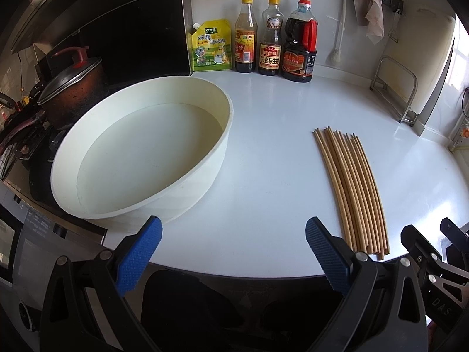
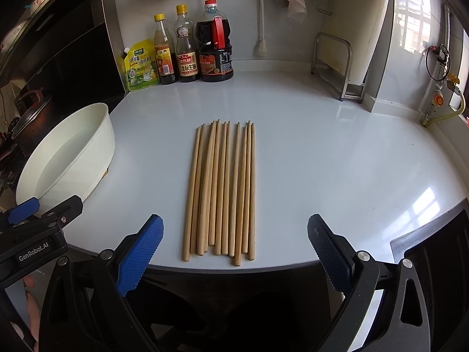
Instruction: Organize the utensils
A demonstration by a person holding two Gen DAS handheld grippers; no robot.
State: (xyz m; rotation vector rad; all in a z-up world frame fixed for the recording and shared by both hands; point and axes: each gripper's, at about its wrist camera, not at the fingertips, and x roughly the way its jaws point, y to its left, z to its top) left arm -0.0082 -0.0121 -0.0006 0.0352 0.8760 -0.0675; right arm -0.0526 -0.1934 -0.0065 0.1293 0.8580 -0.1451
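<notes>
Grippers level at counter edge: left gripper (image 1: 233, 245) and right gripper (image 2: 235, 245) spread wide.

A home kitchen: sauce bottles (image 2: 187, 47), a lidded pot (image 1: 70, 88) on the stove, white countertop (image 2: 322, 161).

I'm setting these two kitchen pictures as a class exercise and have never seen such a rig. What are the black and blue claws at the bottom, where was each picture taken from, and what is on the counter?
The claws are two-finger grippers, one held in each of a person's hands; no robot arm is involved. Each carries a wide-angle camera looking along its fingers. One picture comes from the left gripper, the other from the right gripper. Both are open and hold nothing. On the white counter lie wooden chopsticks side by side in front of the right gripper. To their left stands a round white basin, with nothing visible in it, near the left gripper. Sauce bottles and a yellow pouch stand against the back wall.
</notes>
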